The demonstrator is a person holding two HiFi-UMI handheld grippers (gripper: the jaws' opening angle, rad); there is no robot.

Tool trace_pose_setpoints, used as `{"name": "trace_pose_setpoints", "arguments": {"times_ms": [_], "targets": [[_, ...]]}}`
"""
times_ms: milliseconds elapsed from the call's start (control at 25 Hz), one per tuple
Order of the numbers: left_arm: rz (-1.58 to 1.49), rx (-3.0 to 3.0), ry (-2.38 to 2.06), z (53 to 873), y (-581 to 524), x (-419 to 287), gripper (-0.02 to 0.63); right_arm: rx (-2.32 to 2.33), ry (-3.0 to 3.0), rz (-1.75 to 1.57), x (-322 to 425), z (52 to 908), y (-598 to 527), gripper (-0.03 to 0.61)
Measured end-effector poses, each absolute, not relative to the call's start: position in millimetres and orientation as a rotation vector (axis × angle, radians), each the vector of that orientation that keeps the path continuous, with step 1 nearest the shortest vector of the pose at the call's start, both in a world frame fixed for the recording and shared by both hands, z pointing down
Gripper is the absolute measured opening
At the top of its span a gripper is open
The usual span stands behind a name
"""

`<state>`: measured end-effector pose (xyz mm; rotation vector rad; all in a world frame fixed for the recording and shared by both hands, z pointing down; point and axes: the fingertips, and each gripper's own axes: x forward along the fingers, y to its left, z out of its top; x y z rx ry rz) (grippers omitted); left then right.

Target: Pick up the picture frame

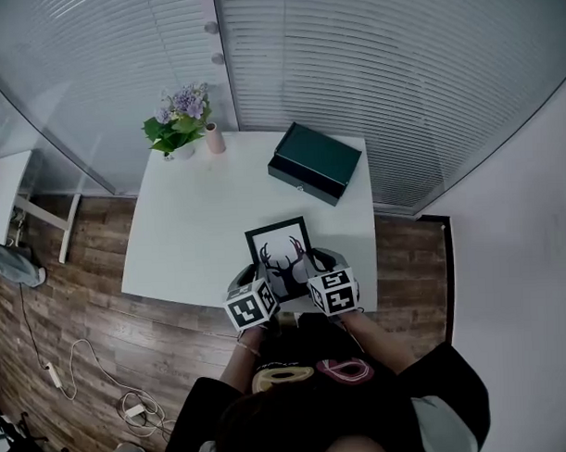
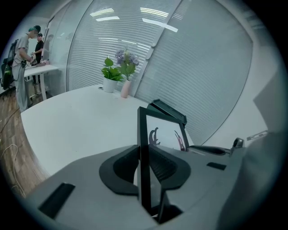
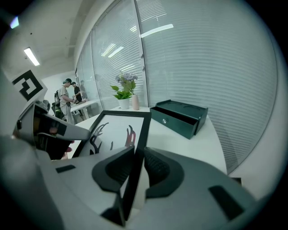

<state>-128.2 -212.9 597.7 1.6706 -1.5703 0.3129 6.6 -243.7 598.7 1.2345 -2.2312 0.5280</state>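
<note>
Picture frame (image 1: 280, 251): black, with a deer print, at the near edge of the white worktop (image 1: 191, 233), gripped on both sides.
Left gripper (image 2: 143, 162): jaws clenched on the frame's left edge.
Right gripper (image 3: 134, 168): jaws clenched on the frame's right edge.
Green box (image 1: 314, 162): far right, well apart from the frame.
Potted plant (image 1: 177, 122) and pink vase (image 1: 214, 138): far left, side by side.

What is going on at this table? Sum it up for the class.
A person holds a two-jaw gripper in each hand. The left gripper is shut on the left edge of the black-framed antler picture, the right gripper on its right edge, at the near side of the white table. A dark green box, potted purple flowers and a pink vase stand untouched farther back.
</note>
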Motion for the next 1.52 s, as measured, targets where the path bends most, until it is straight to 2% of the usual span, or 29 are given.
{"name": "trace_pose_setpoints", "arguments": {"times_ms": [1520], "targets": [[0.044, 2.022, -1.768, 443.7, -265.8, -153.1, 0.083, 1.410, -2.531, 0.172, -16.1, 443.4, -295.9, 0.077]]}}
